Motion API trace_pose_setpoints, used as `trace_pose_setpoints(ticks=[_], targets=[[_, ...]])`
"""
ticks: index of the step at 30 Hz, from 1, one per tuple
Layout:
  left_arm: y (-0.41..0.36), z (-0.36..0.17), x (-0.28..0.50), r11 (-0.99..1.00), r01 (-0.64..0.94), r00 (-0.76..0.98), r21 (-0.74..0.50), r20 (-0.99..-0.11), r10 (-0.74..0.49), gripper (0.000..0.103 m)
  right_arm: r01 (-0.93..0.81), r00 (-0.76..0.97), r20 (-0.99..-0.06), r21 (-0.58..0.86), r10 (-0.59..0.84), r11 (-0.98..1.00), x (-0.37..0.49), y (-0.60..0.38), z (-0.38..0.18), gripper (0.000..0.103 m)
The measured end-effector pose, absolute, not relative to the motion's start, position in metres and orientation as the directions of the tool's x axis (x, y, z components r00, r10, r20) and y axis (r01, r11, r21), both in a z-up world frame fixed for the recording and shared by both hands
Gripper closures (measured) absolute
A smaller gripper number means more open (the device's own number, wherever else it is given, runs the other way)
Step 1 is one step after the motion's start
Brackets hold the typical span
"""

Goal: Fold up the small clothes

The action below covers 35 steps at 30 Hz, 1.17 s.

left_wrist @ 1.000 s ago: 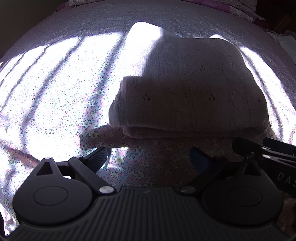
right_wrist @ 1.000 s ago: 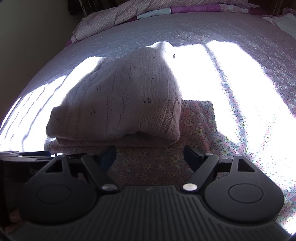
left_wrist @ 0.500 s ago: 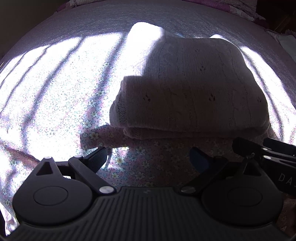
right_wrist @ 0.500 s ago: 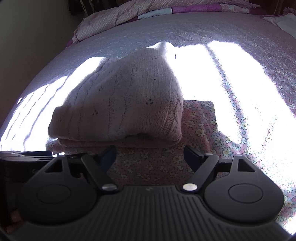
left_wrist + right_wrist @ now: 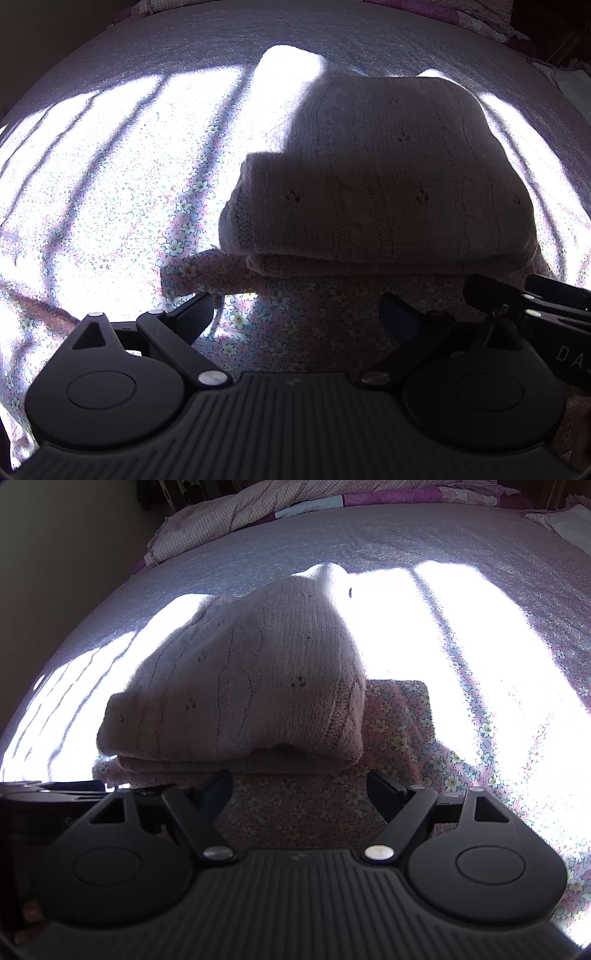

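A pale pink knitted sweater (image 5: 384,192) lies folded in a thick stack on a folded floral cloth (image 5: 295,314), on a bed. My left gripper (image 5: 299,314) hovers open just in front of the stack, nothing between its fingers. In the right wrist view the same sweater (image 5: 243,694) sits on the floral cloth (image 5: 399,731), and my right gripper (image 5: 299,792) stands open close before its near edge, holding nothing. The right gripper's body (image 5: 532,299) shows at the right edge of the left wrist view, and the left gripper's body (image 5: 48,797) at the left edge of the right wrist view.
The bed is covered by a floral sheet (image 5: 110,177) with bright sun stripes and dark shadow bands. A checked quilt (image 5: 229,517) is bunched at the far end. A white cloth (image 5: 561,520) lies at the far right corner. A wall (image 5: 66,546) runs along the left.
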State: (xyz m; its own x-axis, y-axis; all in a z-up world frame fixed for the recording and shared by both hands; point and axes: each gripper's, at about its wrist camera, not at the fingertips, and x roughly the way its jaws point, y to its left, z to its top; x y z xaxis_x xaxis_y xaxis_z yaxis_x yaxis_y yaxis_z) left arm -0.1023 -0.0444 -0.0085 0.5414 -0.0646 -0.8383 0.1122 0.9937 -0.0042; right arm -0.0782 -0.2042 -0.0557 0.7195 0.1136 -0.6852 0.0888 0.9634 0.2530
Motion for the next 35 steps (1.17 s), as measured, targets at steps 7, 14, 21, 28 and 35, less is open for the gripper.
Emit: trace_pose_setpoints(ticks=[7, 14, 21, 28, 35], targets=[[-0.0447, -0.0086, -0.1031, 0.994, 0.113, 0.545, 0.001, -0.836, -0.061, 0.004, 0.088, 0.720, -0.685, 0.253, 0.114, 0.963, -0.0784, -0.2044, -0.0555, 0.021], [-0.0448, -0.0090, -0.1034, 0.994, 0.112, 0.543, -0.001, -0.838, -0.062, 0.004, 0.088, 0.719, -0.685, 0.253, 0.114, 0.963, -0.0785, -0.2046, -0.0555, 0.022], [-0.0451, -0.0093, -0.1036, 0.994, 0.111, 0.542, 0.001, -0.838, -0.060, 0.004, 0.088, 0.720, -0.685, 0.253, 0.114, 0.963, -0.0786, -0.2047, -0.0555, 0.022], [-0.0446, -0.0095, -0.1036, 0.994, 0.111, 0.541, 0.001, -0.839, -0.060, 0.004, 0.089, 0.720, -0.685, 0.254, 0.114, 0.963, -0.0789, -0.2048, -0.0554, 0.022], [-0.0444, -0.0096, -0.1038, 0.993, 0.115, 0.537, 0.004, -0.842, -0.059, 0.004, 0.089, 0.720, -0.684, 0.254, 0.114, 0.963, -0.0791, -0.2049, -0.0551, 0.021]])
